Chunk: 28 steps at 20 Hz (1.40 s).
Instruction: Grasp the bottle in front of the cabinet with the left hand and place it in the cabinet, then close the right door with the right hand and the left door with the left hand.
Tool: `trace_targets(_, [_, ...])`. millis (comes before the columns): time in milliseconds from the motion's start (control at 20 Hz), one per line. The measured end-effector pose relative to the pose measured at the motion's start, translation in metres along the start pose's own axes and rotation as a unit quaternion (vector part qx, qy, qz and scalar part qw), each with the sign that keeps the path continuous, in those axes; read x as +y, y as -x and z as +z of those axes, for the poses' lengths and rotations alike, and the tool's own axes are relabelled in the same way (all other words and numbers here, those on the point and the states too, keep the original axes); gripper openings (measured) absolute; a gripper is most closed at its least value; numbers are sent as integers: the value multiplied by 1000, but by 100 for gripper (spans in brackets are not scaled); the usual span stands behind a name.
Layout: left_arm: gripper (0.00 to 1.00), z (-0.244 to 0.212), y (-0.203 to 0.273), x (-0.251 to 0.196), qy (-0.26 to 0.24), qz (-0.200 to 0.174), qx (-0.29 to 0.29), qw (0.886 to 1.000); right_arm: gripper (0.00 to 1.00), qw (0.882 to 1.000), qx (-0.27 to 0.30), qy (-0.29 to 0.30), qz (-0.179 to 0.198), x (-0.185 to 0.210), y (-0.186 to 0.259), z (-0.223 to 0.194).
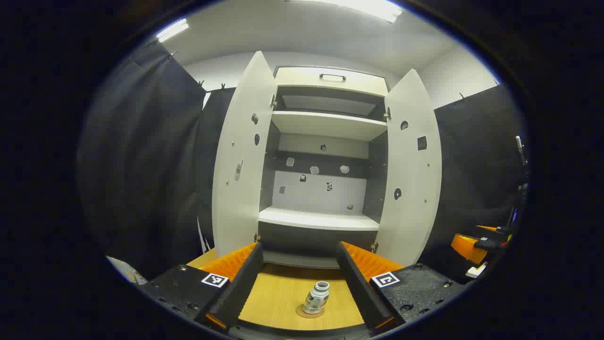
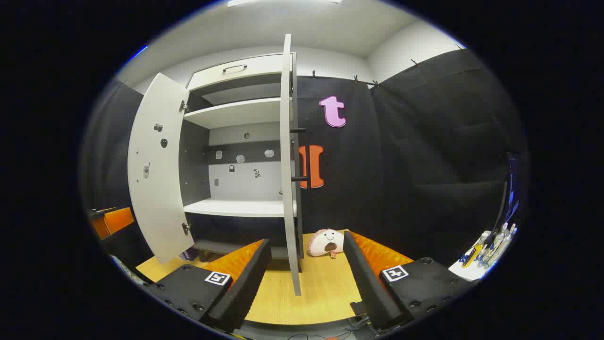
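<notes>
Step one, approach — left hand-held gripper [image 1: 300,283] spread wide, bottle [image 1: 316,298] upright on counter [image 1: 278,293] between fingers, untouched. Cabinet [image 1: 325,156] doors open. Right hand-held gripper [image 2: 306,278] wide, idle. Next: advance, close on bottle.

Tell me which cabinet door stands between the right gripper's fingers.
The right door, seen edge-on with its bar handle toward the cloth. Its lower edge reaches between the open right gripper; the left door swings away, showing its inner face.

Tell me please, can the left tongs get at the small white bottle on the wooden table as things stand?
Probably yes. The small white bottle stands upright on the wooden table directly ahead of the open left tongs, between their two fingers, and nothing lies between them.
</notes>
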State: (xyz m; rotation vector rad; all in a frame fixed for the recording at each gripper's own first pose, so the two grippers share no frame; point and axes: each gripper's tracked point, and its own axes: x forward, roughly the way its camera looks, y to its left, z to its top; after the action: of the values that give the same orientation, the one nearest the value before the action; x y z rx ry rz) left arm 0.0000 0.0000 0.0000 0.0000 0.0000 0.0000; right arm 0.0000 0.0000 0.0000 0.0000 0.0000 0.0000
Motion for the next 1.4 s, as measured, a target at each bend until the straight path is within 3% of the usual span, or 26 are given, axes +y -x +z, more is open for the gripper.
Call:
trace_targets(200, [95,-4,9,-13,6,13,9,1000,100,1000,2,6,27,-2,4,0])
trace_targets(450, [95,-1,11,-19,-1,23,6,1000,100,999,2,9,31,-8,5,1])
trace_targets(1400, [95,-9,-17,-4,-3,-6,13,1000,100,1000,1,0,-12,-2,-3,0])
